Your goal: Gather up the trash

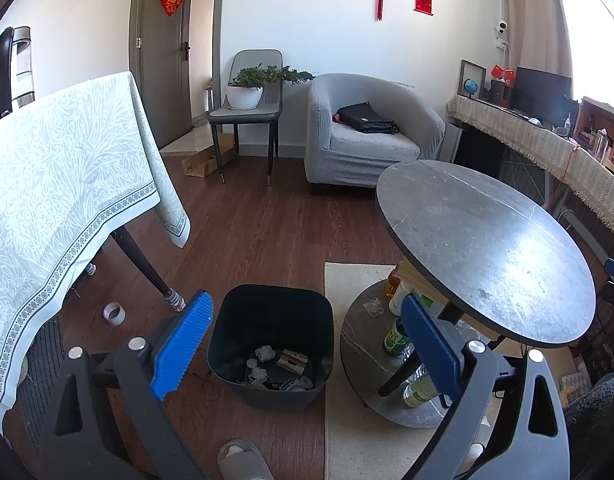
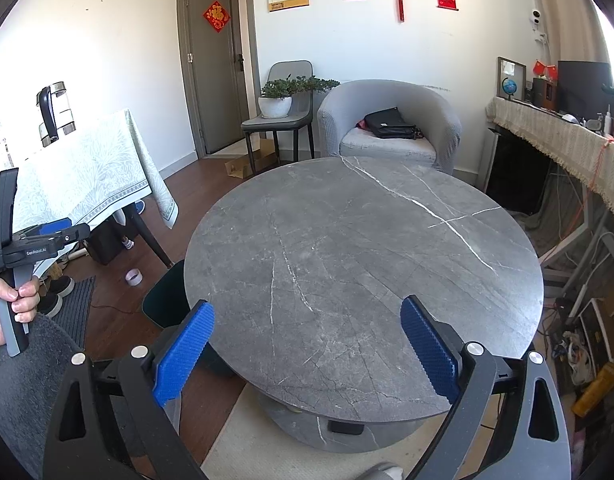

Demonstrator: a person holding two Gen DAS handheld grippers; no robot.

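Hovering over bin point(image 1: 269, 344), left gripper point(image 1: 307, 340) fingers point(image 1: 181, 340) apart.

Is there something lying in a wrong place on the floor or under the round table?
Yes. A roll of tape lies loose on the wooden floor near the table leg, and a crumpled scrap sits on the round table's lower shelf, outside the bin.

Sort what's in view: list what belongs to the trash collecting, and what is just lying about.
Job:
trash bin, holding crumpled scraps
crumpled scrap on the table's lower shelf
left gripper, open
right gripper, open

Lying about:
tape roll
black bag
potted plant
bottles under the table
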